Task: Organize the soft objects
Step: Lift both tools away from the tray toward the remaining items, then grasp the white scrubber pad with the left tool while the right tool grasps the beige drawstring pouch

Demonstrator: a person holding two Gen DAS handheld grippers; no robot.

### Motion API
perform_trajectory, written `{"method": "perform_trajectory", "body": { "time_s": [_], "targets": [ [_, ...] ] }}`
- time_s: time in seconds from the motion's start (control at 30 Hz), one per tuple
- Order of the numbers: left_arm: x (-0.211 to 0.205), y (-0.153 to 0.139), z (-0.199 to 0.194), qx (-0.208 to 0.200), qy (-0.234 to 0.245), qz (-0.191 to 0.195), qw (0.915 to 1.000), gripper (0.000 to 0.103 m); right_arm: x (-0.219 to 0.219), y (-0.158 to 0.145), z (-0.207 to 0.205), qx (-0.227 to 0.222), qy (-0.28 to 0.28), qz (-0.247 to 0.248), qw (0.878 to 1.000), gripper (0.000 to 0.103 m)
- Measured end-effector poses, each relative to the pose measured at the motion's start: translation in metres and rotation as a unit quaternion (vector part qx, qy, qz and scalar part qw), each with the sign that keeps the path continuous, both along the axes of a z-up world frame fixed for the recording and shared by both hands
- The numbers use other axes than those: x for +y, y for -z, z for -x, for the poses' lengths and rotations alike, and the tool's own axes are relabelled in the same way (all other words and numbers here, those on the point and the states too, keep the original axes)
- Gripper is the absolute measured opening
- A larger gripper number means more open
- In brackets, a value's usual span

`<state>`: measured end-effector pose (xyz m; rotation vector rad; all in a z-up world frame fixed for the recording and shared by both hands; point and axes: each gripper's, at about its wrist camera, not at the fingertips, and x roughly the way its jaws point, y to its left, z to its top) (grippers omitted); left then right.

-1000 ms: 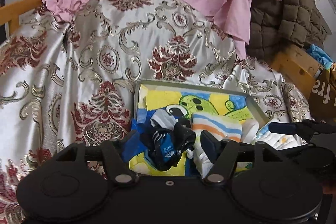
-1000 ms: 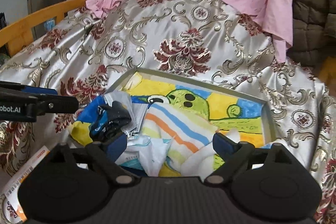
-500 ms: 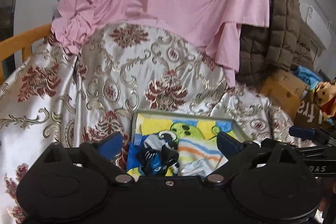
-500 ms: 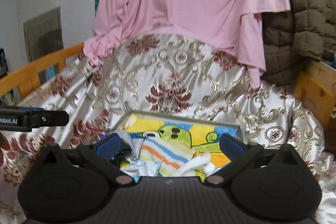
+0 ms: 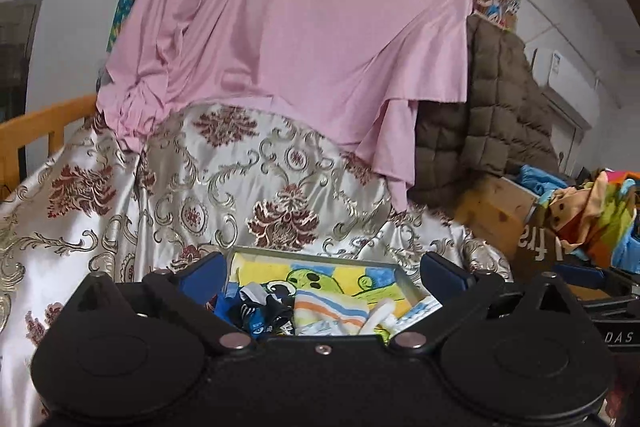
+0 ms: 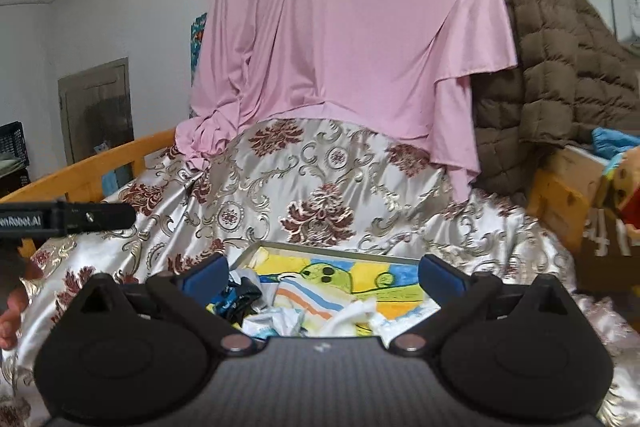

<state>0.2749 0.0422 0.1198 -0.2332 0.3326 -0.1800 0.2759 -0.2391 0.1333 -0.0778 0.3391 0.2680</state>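
Socks and small cloths [image 5: 320,311] lie heaped in a cartoon-printed tray [image 5: 404,283] on the brocade-covered bed [image 5: 248,187]. The left gripper [image 5: 322,269] is opening, nothing between its jaws; the right gripper [image 6: 322,269] gapes wide, empty.

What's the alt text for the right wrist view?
The right gripper hangs open and empty above a shallow tray holding small socks and folded cloths on a cartoon-print liner. The tray sits on a floral satin bedspread, with a pink sheet draped behind it.
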Motion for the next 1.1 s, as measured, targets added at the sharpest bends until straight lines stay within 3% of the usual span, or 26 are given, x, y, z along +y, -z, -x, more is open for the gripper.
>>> {"method": "perform_trajectory", "body": {
  "time_s": [0.17, 0.43, 0.67, 0.87, 1.1],
  "targets": [
    [-0.014, 0.002, 0.034, -0.023, 0.001, -0.008, 0.9997, 0.102, -0.015, 0.006, 0.040, -0.038, 0.018, 0.009, 0.999, 0.103],
    [-0.030, 0.029, 0.086, -0.028, 0.055, -0.007, 0.9980, 0.102, -0.033, 0.026, 0.102, -0.080, 0.017, 0.006, 0.997, 0.103],
    [-0.038, 0.071, 0.106, 0.012, 0.080, -0.032, 0.9962, 0.102, -0.037, 0.070, 0.125, -0.047, 0.019, -0.014, 0.999, 0.103],
    [-0.041, 0.103, 0.116, 0.039, 0.113, -0.048, 0.9916, 0.102, -0.021, 0.098, 0.126, -0.015, -0.006, 0.071, 0.997, 0.103],
    [-0.043, 0.128, 0.119, 0.063, 0.150, -0.065, 0.9845, 0.102, -0.012, 0.125, 0.121, 0.021, -0.025, 0.120, 0.992, 0.103]
  ]
}}
